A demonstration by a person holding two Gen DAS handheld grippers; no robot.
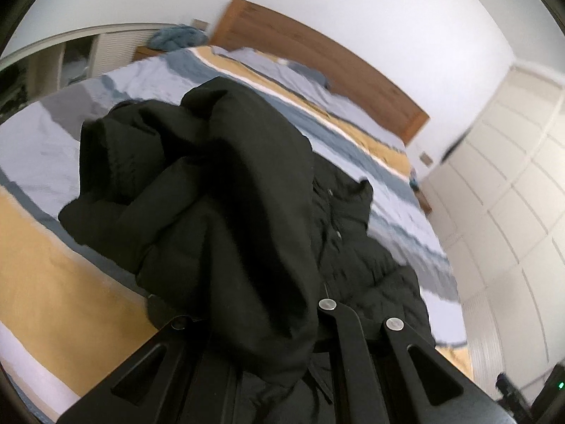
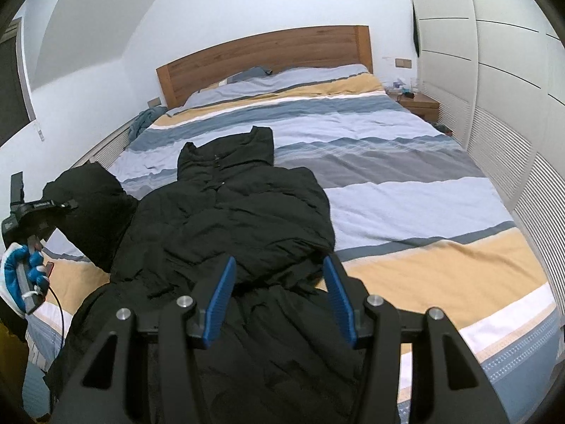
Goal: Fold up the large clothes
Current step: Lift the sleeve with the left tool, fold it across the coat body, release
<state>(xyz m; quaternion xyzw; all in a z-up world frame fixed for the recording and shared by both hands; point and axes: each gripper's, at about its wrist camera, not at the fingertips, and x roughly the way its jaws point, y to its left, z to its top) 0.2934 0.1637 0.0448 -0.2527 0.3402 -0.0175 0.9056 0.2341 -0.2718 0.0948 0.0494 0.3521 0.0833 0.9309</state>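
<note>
A bedroom scene, seen from two cameras mounted on hand-held grippers. A long black quilted puffer coat (image 2: pixel 229 219) lies face up on a wide bed with a striped duvet in pale blue, grey and mustard yellow (image 2: pixel 406 176), its collar pointing toward the brown wooden headboard (image 2: pixel 268 49) and its hem hanging off the near edge. The right sleeve appears already folded across the chest, which suggests the fold is partly done. The left gripper (image 2: pixel 69 205), gripped by a hand in a blue and white glove (image 2: pixel 21 268), holds the coat's other sleeve (image 2: pixel 91 205) lifted off the duvet at the left side of the coat, presumably to carry it over the body as well. In the left wrist view that sleeve drapes thickly over the tool and hides the fingertips, so the pinch itself cannot be seen; the jaws are judged to be clamped tight on the fabric, since the sleeve hangs from them. The right gripper (image 2: pixel 280 296) hovers over the coat's lower middle, its two blue ribbed pads (image 2: pixel 220 300) standing apart with nothing between them, ready to pin or take cloth. A white panelled wardrobe (image 2: pixel 494 53) lines the right wall, and a small wooden bedside table (image 2: pixel 420 104) sits beside the headboard.
</note>
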